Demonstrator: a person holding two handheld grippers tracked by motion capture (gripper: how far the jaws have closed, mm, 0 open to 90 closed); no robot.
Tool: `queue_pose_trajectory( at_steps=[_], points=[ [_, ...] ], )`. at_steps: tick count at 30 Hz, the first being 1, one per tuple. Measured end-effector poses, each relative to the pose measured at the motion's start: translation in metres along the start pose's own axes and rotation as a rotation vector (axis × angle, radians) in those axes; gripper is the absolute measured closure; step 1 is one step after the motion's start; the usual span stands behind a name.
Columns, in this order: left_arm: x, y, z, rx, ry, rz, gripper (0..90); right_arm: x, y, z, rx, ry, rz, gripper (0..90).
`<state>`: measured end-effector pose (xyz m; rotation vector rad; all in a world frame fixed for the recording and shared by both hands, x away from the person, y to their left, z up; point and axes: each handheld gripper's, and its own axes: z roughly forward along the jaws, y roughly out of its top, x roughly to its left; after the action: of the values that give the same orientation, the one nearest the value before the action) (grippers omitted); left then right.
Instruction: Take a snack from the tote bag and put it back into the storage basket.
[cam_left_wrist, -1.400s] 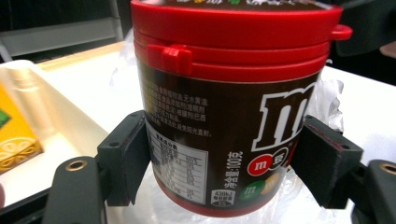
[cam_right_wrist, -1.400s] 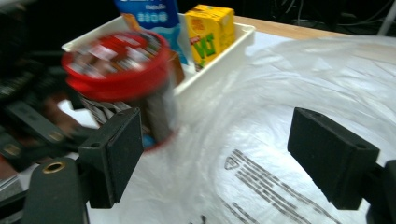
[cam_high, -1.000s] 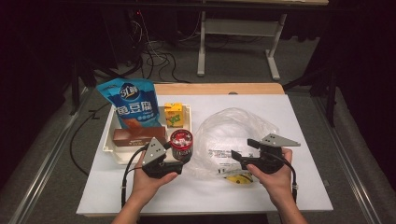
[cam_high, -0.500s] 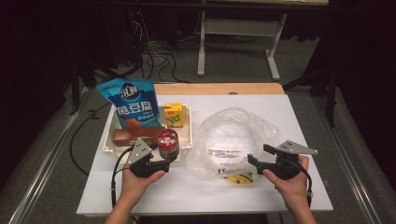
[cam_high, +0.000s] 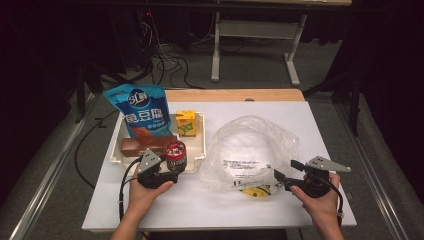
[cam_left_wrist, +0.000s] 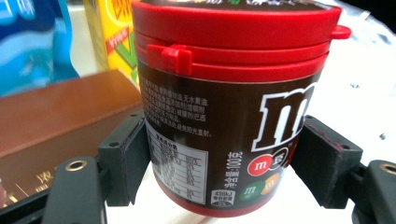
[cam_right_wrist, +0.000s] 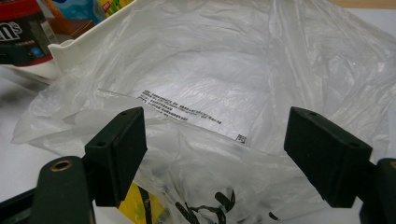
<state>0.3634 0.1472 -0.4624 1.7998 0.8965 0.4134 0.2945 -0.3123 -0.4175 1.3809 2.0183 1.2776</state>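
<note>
Gripping a brown candy tub (cam_left_wrist: 233, 126) with a red lid (cam_left_wrist: 236, 35), the left gripper (cam_high: 167, 170) presses one black pad against each flank of the tub, as the left gripper view shows, so its jaws are clamped on it. In the high view the tub stands upright at the near edge of the cream tray (cam_high: 202, 145), with the person's left hand (cam_high: 147, 192) low at the near side of the white table (cam_high: 200, 210). At the near right, the right hand (cam_high: 320, 197) holds the right gripper (cam_high: 284, 179), whose jaws stand spread and hold nothing; in the right gripper view its two pads frame the crumpled rim of the clear plastic bag (cam_right_wrist: 224, 84) without pressing on it. A yellow item (cam_high: 257, 191) lies at the bag's near edge, probably inside or under the film, though the folds blur its outline. The bag itself spreads over the middle of the table, just right of the tray and touching its corner. Farther back in the tray, a brown box (cam_high: 147, 145) lies flat beside the tub, a yellow carton (cam_high: 186, 122) stands behind it, and a blue snack pouch (cam_high: 137, 110) leans upright at the tray's left. Beyond the table, a wooden board edge (cam_high: 235, 95), loose cables (cam_high: 165, 60) and a grey metal frame (cam_high: 255, 45) occupy the dim floor.
</note>
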Motion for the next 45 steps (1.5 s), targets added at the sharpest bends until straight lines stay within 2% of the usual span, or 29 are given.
queue_pose_trajectory(
  at_steps=[6,9,19,23,25,29,34,38,43,45],
  points=[
    [0.003,-0.008,0.014,0.059,-0.02,-0.01,26.4,0.0,-0.001,0.001,0.001,0.0,0.002,21.5],
    [0.004,-0.011,0.02,0.088,-0.016,-0.018,26.4,-0.001,-0.001,0.0,0.001,-0.004,0.006,21.7],
    [0.013,-0.008,0.029,0.13,-0.043,-0.08,26.4,-0.001,-0.001,0.002,0.002,-0.005,0.006,21.9],
    [0.01,-0.005,0.032,0.146,-0.032,-0.06,26.3,-0.001,-0.001,0.002,0.001,-0.009,0.008,22.1],
    [0.007,-0.004,0.034,0.153,-0.017,-0.075,26.2,0.0,-0.002,0.003,0.003,-0.014,0.009,22.2],
    [0.01,-0.007,0.034,0.149,-0.039,-0.144,26.0,0.002,-0.002,0.004,0.007,-0.011,0.004,22.3],
    [0.011,-0.007,0.03,0.162,-0.001,-0.145,25.8,0.001,-0.002,0.004,0.005,-0.011,0.004,22.5],
    [0.012,-0.006,0.026,0.183,-0.003,-0.173,25.7,-0.001,-0.002,0.003,0.0,-0.012,0.009,22.6],
    [0.012,-0.005,0.023,0.208,0.005,-0.173,24.1,-0.001,-0.002,0.002,-0.001,-0.012,0.012,22.8],
    [0.012,-0.004,0.022,0.231,0.021,-0.172,20.6,-0.001,-0.002,0.002,0.0,-0.012,0.012,22.9]
  ],
)
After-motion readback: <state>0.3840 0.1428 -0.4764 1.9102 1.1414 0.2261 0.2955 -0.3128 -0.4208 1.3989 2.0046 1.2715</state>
